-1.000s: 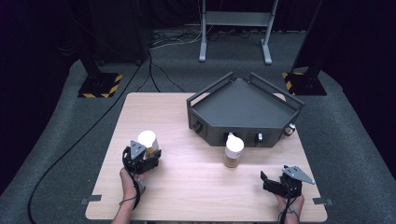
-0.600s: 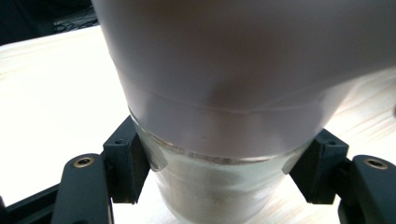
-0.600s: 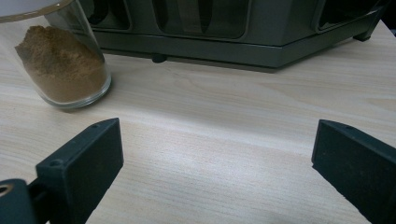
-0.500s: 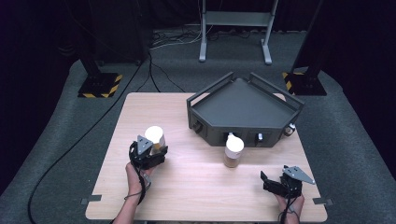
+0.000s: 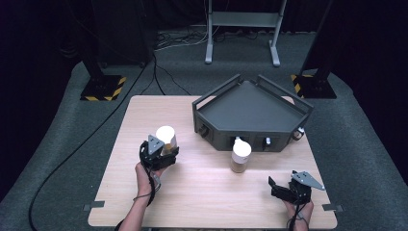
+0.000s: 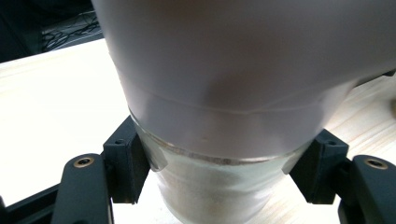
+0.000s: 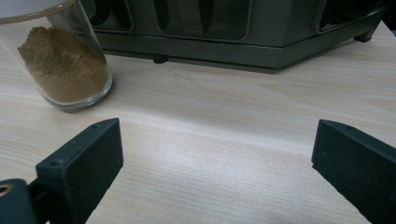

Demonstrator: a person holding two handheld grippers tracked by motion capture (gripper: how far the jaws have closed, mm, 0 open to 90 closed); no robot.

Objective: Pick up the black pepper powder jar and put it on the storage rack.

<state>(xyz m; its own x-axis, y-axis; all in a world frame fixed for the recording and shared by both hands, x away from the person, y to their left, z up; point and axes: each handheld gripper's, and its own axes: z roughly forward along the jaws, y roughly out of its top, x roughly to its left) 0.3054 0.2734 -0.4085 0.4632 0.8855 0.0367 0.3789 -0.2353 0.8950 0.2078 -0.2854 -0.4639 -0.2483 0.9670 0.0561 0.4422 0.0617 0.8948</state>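
Right gripper view: jar [image 7: 60, 56] holds brown powder [image 7: 63, 70]

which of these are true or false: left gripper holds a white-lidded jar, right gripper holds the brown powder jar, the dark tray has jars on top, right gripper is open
1. The left gripper holds a white-lidded jar: true; its jaws are clamped on the glass below the lid.
2. The right gripper holds the brown powder jar: false; that jar stands alone on the table.
3. The dark tray has jars on top: false; its top is bare.
4. The right gripper is open: true; nothing is between its jaws.
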